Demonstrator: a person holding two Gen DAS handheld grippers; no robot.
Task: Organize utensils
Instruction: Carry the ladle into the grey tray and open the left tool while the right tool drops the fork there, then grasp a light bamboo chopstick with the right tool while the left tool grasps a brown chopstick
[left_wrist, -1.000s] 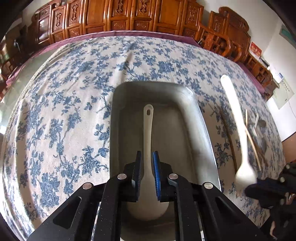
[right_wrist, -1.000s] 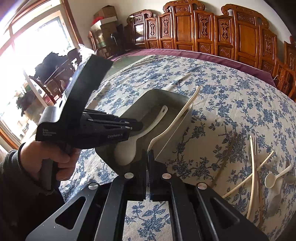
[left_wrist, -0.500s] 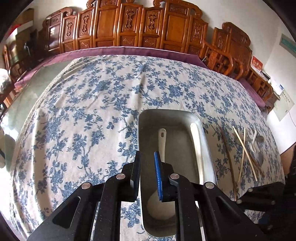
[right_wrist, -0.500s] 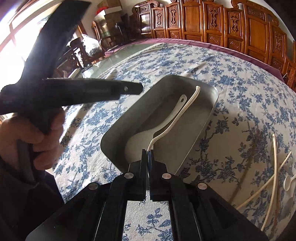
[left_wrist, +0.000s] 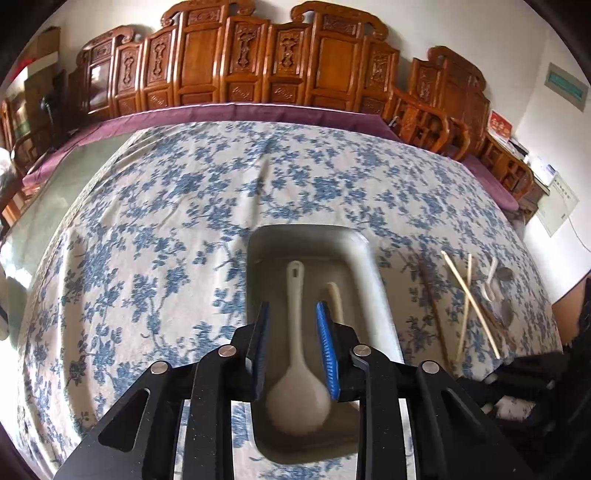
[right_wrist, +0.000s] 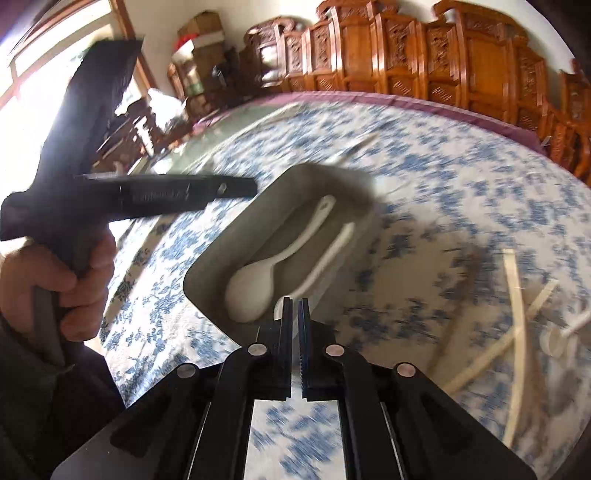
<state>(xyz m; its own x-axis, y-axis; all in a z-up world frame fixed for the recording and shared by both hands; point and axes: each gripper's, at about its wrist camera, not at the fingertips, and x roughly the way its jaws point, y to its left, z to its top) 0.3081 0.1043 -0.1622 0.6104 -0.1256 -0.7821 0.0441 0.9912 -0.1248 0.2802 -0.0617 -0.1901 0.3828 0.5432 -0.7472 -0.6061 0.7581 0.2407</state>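
With two white spoons (left_wrist: 295, 354) laid in the grey tray (left_wrist: 380, 295), the left gripper (left_wrist: 293, 350) had just been opened, empty, and the right gripper (right_wrist: 295, 347) was nearly closed on nothing, so the chopsticks (left_wrist: 469, 306) near the table's right edge were judged next.

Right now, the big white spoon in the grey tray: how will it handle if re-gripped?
The big white spoon looks glazed and rigid, probably ceramic or hard plastic: likely stiff, slick against pads, possibly chippable. Its rounded bowl lies on the grey tray floor, so a sideways push may pivot it toward the cream utensil beside it.
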